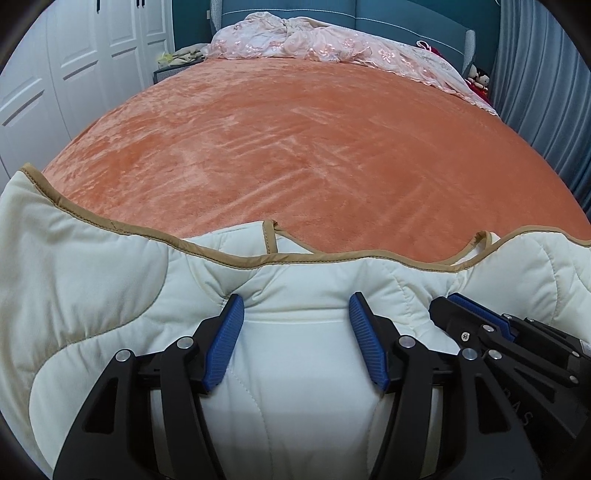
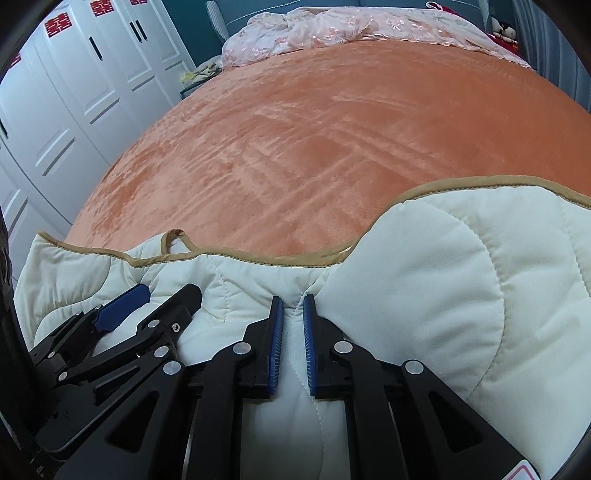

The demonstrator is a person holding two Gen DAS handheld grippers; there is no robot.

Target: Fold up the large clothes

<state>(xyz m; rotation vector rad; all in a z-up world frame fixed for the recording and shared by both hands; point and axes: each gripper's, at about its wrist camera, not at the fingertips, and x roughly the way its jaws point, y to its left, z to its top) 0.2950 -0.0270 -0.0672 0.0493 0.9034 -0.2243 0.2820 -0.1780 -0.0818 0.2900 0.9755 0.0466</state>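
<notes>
At the far left stands a white wardrobe (image 1: 74,66), and beside it begins the bed with an orange blanket (image 1: 295,140) that fills most of the room. On the near edge of this bed lies the cream quilted garment (image 1: 92,280), with a tan binding (image 1: 110,223) along its far edge and two small tan loops standing up from it.

The left gripper (image 1: 295,325) points down onto the garment. Its blue fingers (image 1: 225,343) are spread about half way, and a broad hump of the cream cloth sits between them. The left pad touches a fold of the cloth at its tip; if the right pad presses the cloth or only stands beside it, I cannot tell.

Just to the right of it is the right gripper (image 2: 293,314), very near the other, almost side by side. Its fingers (image 2: 276,339) are pressed nearly together and they pinch a narrow ridge of the garment along a stitched seam. To the right of this grip a large rounded flap of the garment (image 2: 461,295) lies over the blanket.

At the far end of the bed a pink flowered cover (image 2: 332,29) is bunched against a teal headboard (image 1: 406,18), and at the far right hang blue-grey curtains (image 1: 535,92).
</notes>
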